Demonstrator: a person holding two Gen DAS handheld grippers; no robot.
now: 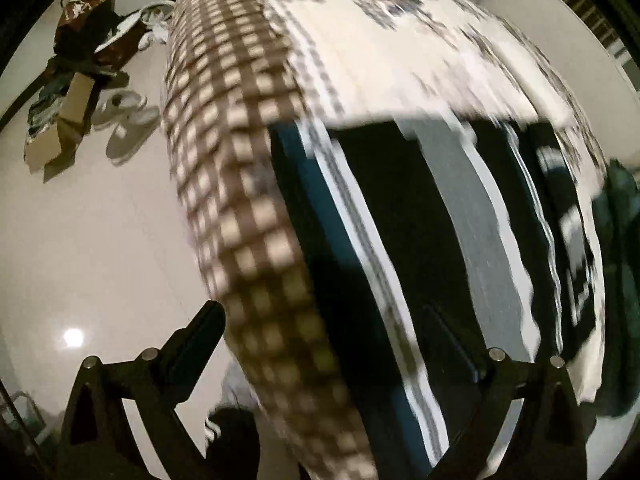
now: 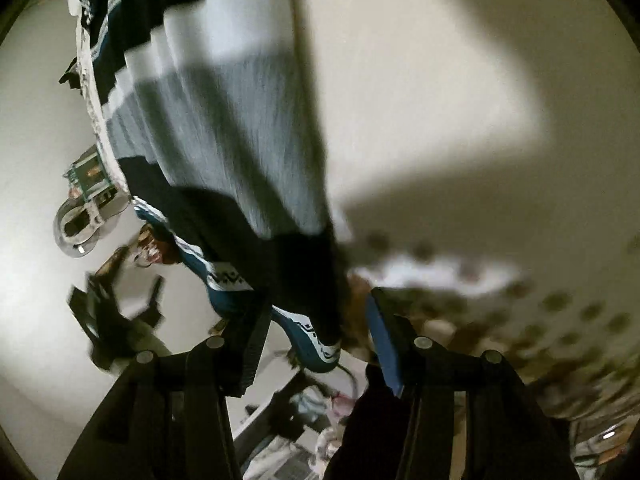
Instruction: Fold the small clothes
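- The striped garment (image 1: 448, 216), dark navy with grey and white bands and a teal edge, lies spread on the bed (image 1: 360, 40), near the edge where the checked cover (image 1: 240, 184) hangs down toward the floor (image 1: 80, 240); both views are blurred.
- The left gripper (image 1: 340, 344) stands wide open above the garment's near part; one finger is over the floor side and the other over the dark cloth; nothing is between them.
- The right gripper (image 2: 316, 332) stands about half open; the teal patterned hem (image 2: 320, 344) of the garment lies in the gap between its fingers, but the pads do not seem to press on it; whether the cloth touches a finger cannot be told.
- The garment looks like a soft and light knit; it will probably sag and crease when lifted, and it is not fragile.
- A good place to take hold seems to be the hem or a corner, one in each gripper, so that the cloth stays stretched for a fold.
- Shoes (image 1: 128, 120) and a cardboard box (image 1: 60, 136) lie on the floor beside the bed.
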